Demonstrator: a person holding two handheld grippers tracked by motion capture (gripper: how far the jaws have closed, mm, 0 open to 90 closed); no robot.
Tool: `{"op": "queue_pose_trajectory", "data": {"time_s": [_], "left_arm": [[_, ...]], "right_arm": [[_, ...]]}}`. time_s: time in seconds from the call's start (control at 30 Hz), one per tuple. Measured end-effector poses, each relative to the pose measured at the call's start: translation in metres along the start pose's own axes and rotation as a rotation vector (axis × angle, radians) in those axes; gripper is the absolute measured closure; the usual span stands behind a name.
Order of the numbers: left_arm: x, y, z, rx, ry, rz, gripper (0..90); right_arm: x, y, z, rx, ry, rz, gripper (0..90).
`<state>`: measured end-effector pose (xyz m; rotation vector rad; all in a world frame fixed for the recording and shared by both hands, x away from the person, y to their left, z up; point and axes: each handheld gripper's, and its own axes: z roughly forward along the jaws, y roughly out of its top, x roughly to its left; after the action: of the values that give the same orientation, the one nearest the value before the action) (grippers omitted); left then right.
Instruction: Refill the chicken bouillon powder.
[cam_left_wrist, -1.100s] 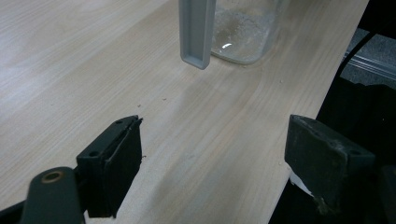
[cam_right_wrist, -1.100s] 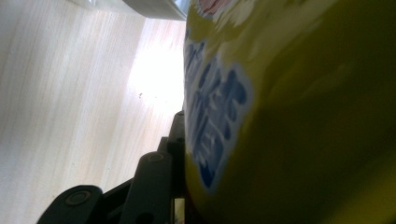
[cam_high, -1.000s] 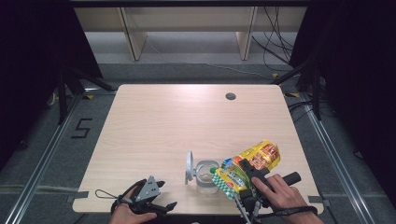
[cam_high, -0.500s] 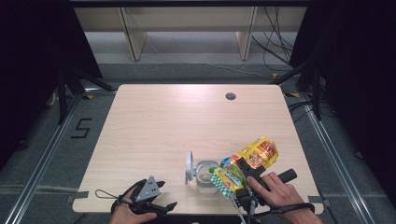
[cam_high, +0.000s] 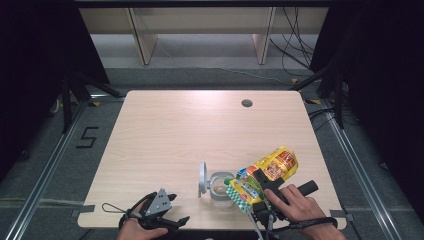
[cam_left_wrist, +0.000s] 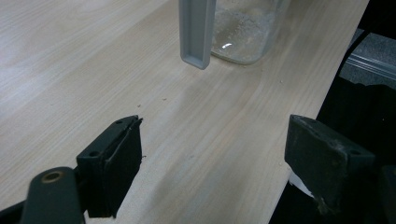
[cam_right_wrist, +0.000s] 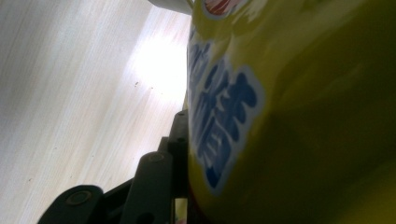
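A clear glass jar (cam_high: 220, 188) stands near the table's front edge with its grey lid (cam_high: 202, 179) swung open to the left. My right gripper (cam_high: 260, 186) is shut on a yellow snack bag (cam_high: 272, 167), held tilted with its green-checked end (cam_high: 241, 191) over the jar's mouth. In the right gripper view the yellow bag (cam_right_wrist: 289, 112) presses against the jaw. My left gripper (cam_high: 165, 212) rests open at the front edge, left of the jar. In the left gripper view the jar (cam_left_wrist: 243, 32) and its lid (cam_left_wrist: 196, 30) lie ahead, beyond the spread jaws.
The wooden table (cam_high: 190, 135) has a round cable hole (cam_high: 247, 103) at the back right. Metal frame rails run along both sides on the floor. A floor mark reading 5 (cam_high: 87, 137) lies to the left. Cables trail at the back right.
The right hand has shifted slightly toward the left, bringing the bag's lower end closer over the jar. The left gripper has stayed put.
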<state>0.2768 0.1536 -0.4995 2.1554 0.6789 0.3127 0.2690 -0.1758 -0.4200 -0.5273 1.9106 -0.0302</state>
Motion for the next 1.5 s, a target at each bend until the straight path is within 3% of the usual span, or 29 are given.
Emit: {"op": "queue_pose_trajectory", "data": {"time_s": [0.07,0.1,0.13,0.17,0.33,0.37,0.4,0.47,0.5,0.6,0.8,0.93,1.0,1.1,1.13,1.17,1.3,1.33,1.37,1.43,1.5], "left_arm": [[0.000,0.000,0.000,0.001,0.008,0.005,18.4],[0.000,0.000,0.000,0.001,0.008,0.005,18.4],[0.000,0.000,0.000,0.000,0.001,0.001,18.4],[0.000,0.000,0.000,0.000,-0.001,0.000,18.4],[0.000,0.000,0.000,0.001,-0.007,0.010,18.4],[0.000,0.000,0.000,0.001,-0.004,0.005,18.4],[0.000,0.000,0.000,0.002,-0.005,0.004,18.4],[0.000,0.000,0.000,0.000,-0.002,0.007,18.4],[0.000,0.000,0.000,0.001,-0.003,0.006,18.4],[0.000,0.000,0.000,0.001,-0.004,0.005,18.4],[0.000,0.000,0.000,0.002,0.001,0.012,18.4],[0.000,0.000,0.000,0.006,-0.004,0.001,18.4],[0.000,0.000,0.000,0.001,0.001,0.002,18.4],[0.000,0.000,0.000,0.000,0.001,0.002,18.4],[0.000,0.000,0.000,0.001,0.001,0.001,18.4],[0.000,0.000,0.000,0.004,0.000,0.003,18.4],[0.000,0.000,0.000,0.014,-0.007,0.007,18.4],[0.000,0.001,0.000,0.010,-0.011,0.012,18.4],[0.002,0.001,0.000,0.006,-0.002,0.047,18.4],[-0.001,0.000,0.000,-0.002,0.003,0.004,18.4],[0.000,0.000,0.000,0.004,0.004,0.010,18.4]], "right_arm": [[-0.005,0.000,-0.001,-0.001,-0.005,-0.058,67.5],[-0.005,0.000,-0.001,-0.001,-0.005,-0.058,67.5],[0.000,0.001,-0.002,0.026,0.008,-0.008,67.5],[-0.004,0.001,-0.001,0.000,-0.006,-0.071,67.6],[-0.005,0.001,-0.002,0.013,-0.002,-0.070,67.6],[-0.008,0.001,-0.003,0.028,-0.007,-0.117,67.6],[-0.010,0.002,-0.003,0.037,0.000,-0.134,67.6],[-0.008,0.002,-0.003,0.047,0.004,-0.115,67.6],[-0.010,0.003,-0.002,0.031,-0.001,-0.150,67.6],[-0.008,0.004,-0.003,0.050,-0.004,-0.140,67.6],[-0.009,0.006,-0.002,0.046,-0.021,-0.177,67.6],[-0.008,0.006,-0.003,0.060,-0.023,-0.141,67.6],[-0.011,0.007,-0.002,0.045,-0.025,-0.196,67.6],[-0.010,0.006,-0.001,0.045,-0.024,-0.186,67.6],[-0.007,0.005,-0.002,0.060,-0.020,-0.155,67.6],[-0.009,0.006,-0.002,0.045,-0.022,-0.192,67.6],[-0.008,0.007,-0.002,0.050,-0.021,-0.185,67.6],[-0.009,0.006,-0.001,0.050,-0.019,-0.193,67.6],[-0.010,0.006,-0.001,0.053,-0.019,-0.196,67.6],[-0.010,0.007,-0.001,0.055,-0.022,-0.203,67.6],[-0.010,0.007,-0.001,0.057,-0.020,-0.211,67.6]]}}
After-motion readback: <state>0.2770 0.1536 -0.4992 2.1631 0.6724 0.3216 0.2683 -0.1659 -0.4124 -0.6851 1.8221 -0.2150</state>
